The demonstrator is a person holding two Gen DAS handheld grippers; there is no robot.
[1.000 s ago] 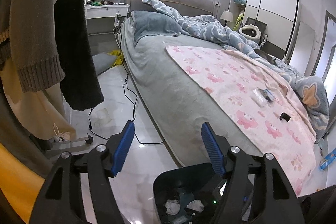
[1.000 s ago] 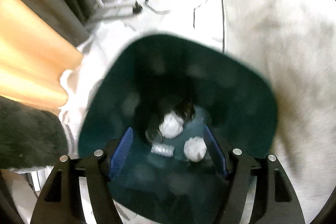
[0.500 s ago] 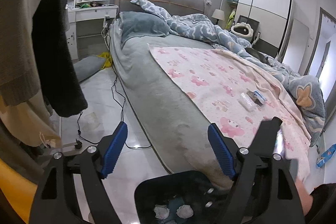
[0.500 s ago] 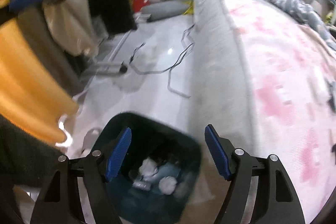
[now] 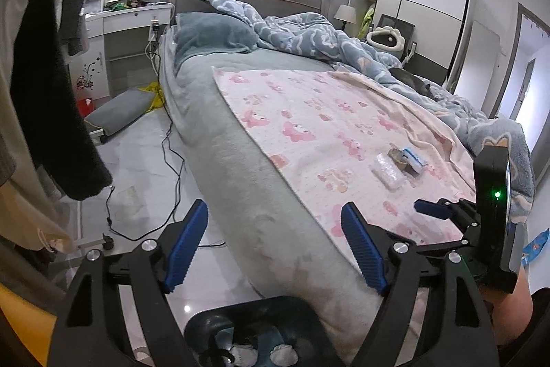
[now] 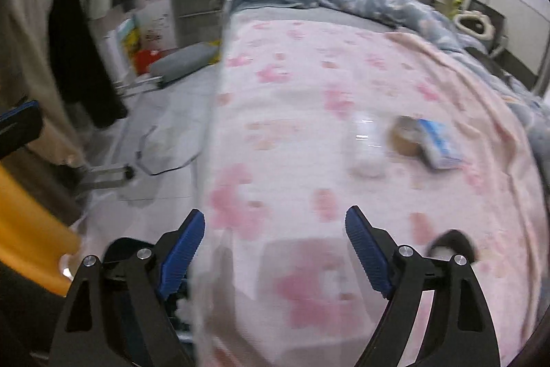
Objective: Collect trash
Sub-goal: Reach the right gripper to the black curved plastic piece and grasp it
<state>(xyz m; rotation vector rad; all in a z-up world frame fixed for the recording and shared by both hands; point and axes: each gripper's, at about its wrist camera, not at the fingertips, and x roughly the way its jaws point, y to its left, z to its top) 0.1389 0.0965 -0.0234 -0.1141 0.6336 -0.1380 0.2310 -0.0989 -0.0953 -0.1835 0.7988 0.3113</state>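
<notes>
No readable text anywhere. The blue-and-white packet (image 5: 415,159) far right on the bed carries print, too small to make out, and it's blurred in the right wrist view. The box (image 6: 153,33) on the floor far left shows dark marks, also blurred. The cabinet (image 5: 90,71) by the bed bears only a flower decal.

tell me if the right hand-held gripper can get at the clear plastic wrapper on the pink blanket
Probably yes. The right hand-held gripper is open over the pink patterned blanket, and nothing lies between it and the clear plastic wrapper ahead.
</notes>
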